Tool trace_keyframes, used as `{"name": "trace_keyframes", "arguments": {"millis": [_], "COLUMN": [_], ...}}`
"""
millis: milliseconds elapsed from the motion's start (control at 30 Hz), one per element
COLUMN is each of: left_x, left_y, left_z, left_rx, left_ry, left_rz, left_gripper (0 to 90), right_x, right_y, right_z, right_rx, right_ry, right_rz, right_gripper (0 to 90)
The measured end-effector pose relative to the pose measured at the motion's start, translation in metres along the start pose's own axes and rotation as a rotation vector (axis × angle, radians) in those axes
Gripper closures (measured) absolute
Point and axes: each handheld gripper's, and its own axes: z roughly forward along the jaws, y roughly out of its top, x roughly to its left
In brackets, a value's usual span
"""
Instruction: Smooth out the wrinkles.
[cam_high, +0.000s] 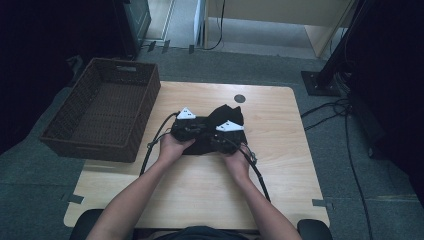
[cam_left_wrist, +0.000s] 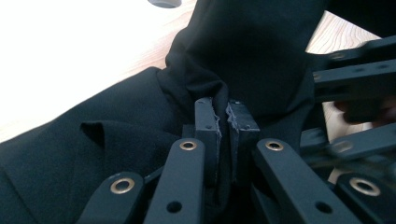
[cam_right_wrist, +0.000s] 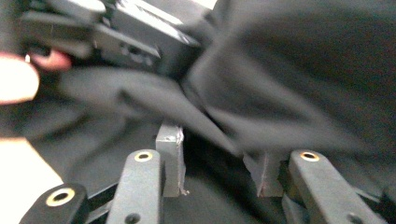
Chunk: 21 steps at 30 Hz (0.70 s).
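Black cloth (cam_high: 210, 134) lies bunched near the middle of the desk (cam_high: 280, 180), partly heaped up at its far right side. Both hands work on it side by side.

Left gripper (cam_left_wrist: 223, 122): jaws nearly together, pinching a fold of the cloth between the pads; the fabric rises in a ridge just beyond them. In the high view this gripper (cam_high: 186, 129) sits on the cloth's left part, left hand (cam_high: 172, 146) behind it.

Right gripper (cam_right_wrist: 219, 161): jaws partway apart, a fold of cloth lying across the gap; picture blurred, cannot tell if the pads press on it. In the high view it (cam_high: 225, 139) sits on the cloth's right part, right hand (cam_high: 236, 161) behind it, close beside the left.

Brown wicker basket (cam_high: 107, 107) stands at the desk's left edge, well apart from the cloth.
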Motion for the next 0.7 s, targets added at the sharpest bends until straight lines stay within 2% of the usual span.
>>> {"name": "trace_keyframes", "arguments": {"millis": [100, 200, 267, 333, 500, 567, 600, 633, 700], "left_x": [-0.002, -0.002, -0.002, -0.001, 0.000, 0.000, 0.000, 0.000, 0.001], "left_y": [-0.004, -0.004, -0.003, 0.000, 0.004, 0.003, 0.003, 0.003, 0.001], "left_z": [0.003, 0.002, 0.003, 0.003, 0.005, 0.005, 0.005, 0.004, 0.003], "left_rx": [0.006, 0.003, 0.006, 0.006, 0.029, 0.028, 0.028, 0.028, 0.022], "left_ry": [0.007, 0.013, 0.018, 0.030, 0.032, 0.031, 0.031, 0.027, 0.022], "left_rz": [0.012, -0.002, -0.004, -0.007, -0.006, -0.003, -0.003, 0.000, -0.006], "left_gripper": [84.6, 84.4, 84.3, 84.1, 84.0, 83.8, 83.7, 83.7, 82.7], "right_x": [-0.006, -0.011, -0.011, -0.010, -0.008, -0.009, -0.009, -0.011, -0.021], "right_y": [-0.009, -0.005, -0.001, 0.014, 0.050, 0.063, 0.063, 0.067, 0.062], "right_z": [-0.009, -0.017, -0.021, -0.032, -0.049, -0.048, -0.048, -0.045, -0.025], "right_rx": [0.011, 0.018, 0.013, 0.005, -0.059, -0.075, -0.075, -0.079, -0.022], "right_ry": [-0.006, 0.014, 0.017, 0.029, 0.029, 0.001, 0.001, -0.020, -0.059], "right_rz": [0.027, 0.060, 0.058, 0.044, 0.019, -0.006, -0.006, -0.012, 0.005], "right_gripper": [62.6, 63.5, 64.4, 65.7, 66.0, 64.1, 64.1, 63.9, 64.7]}}
